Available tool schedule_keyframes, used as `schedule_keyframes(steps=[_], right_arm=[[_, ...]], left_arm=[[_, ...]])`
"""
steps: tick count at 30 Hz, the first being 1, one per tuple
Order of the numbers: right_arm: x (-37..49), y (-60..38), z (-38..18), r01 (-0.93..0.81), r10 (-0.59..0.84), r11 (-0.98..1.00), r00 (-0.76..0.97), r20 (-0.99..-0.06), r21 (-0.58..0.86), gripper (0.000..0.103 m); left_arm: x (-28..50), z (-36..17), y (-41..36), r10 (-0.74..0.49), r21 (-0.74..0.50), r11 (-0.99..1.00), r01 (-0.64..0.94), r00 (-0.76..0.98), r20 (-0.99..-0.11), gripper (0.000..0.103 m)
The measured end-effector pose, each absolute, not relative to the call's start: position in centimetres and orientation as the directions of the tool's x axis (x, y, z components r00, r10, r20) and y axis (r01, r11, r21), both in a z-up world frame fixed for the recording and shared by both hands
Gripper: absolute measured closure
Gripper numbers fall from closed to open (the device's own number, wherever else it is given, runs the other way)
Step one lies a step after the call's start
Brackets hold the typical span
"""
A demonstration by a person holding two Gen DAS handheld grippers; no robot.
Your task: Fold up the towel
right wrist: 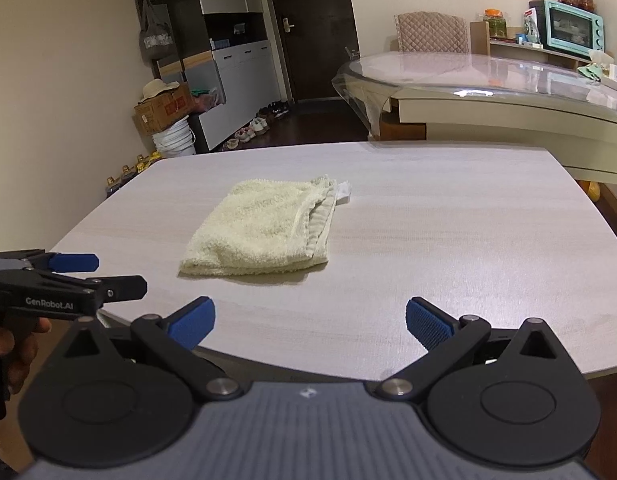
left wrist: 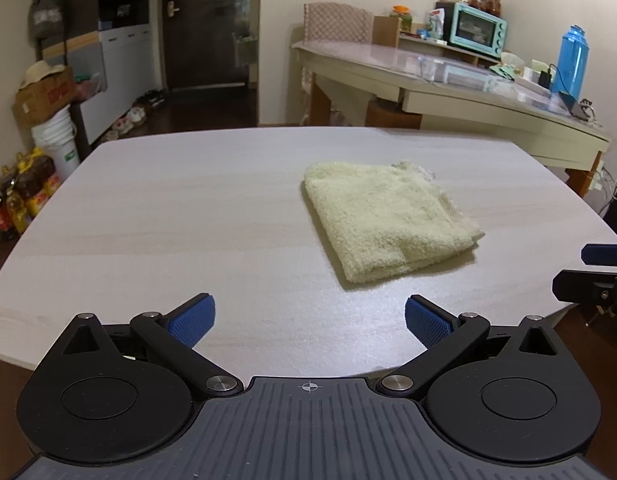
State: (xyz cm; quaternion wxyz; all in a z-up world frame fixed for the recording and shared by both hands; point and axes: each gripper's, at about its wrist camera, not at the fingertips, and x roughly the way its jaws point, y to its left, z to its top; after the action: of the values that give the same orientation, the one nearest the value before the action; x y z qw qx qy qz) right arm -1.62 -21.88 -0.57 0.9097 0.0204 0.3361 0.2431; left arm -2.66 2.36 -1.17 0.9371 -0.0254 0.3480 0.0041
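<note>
Left hand-held gripper [left wrist: 309, 320]: spread wide, empty.
Right hand-held gripper [right wrist: 310, 320]: spread wide, empty.
Towel [left wrist: 388, 220]: cream terry, folded, on pale wood-grain worktop [left wrist: 188, 220], 12 o'clock of both.

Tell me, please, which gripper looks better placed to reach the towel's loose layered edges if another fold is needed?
Probably the right gripper. In its view the towel's open, striped edges face its side, while the left gripper faces the rounded folded edge. Both are open, back from the towel, holding nothing.

I see a nubby, matt terry-cloth towel [left wrist: 388, 220] on a smooth, matt wood-grain table [left wrist: 188, 216]; my fingertips [left wrist: 194, 316] carry rough blue knurled pads.
</note>
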Motion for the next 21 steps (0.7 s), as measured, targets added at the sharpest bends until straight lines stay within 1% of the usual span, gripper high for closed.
schedule_keyframes(steps=[11, 17, 21], right_arm=[[-1.3, -21.9, -0.8, -0.435, 0.46, 0.878, 0.652, -0.602, 0.199, 0.0], [0.9, -20.9, 0.2, -0.526, 0.529, 0.831, 0.646, -0.551, 0.181, 0.0], [3.1, -20.1, 1.0, -0.563, 0.579, 0.799, 0.628, -0.52, 0.21, 0.001]], left_arm=[[-2.7, -1.3, 2.2, -0.022, -0.046, 0.999, -0.009, 0.764, -0.645, 0.0], [-1.2, -1.0, 3.0, -0.037, -0.03, 0.999, 0.023, 0.775, -0.631, 0.0], [0.1, -0.7, 3.3, -0.031, -0.001, 0.999, 0.039, 0.785, -0.619, 0.0]])
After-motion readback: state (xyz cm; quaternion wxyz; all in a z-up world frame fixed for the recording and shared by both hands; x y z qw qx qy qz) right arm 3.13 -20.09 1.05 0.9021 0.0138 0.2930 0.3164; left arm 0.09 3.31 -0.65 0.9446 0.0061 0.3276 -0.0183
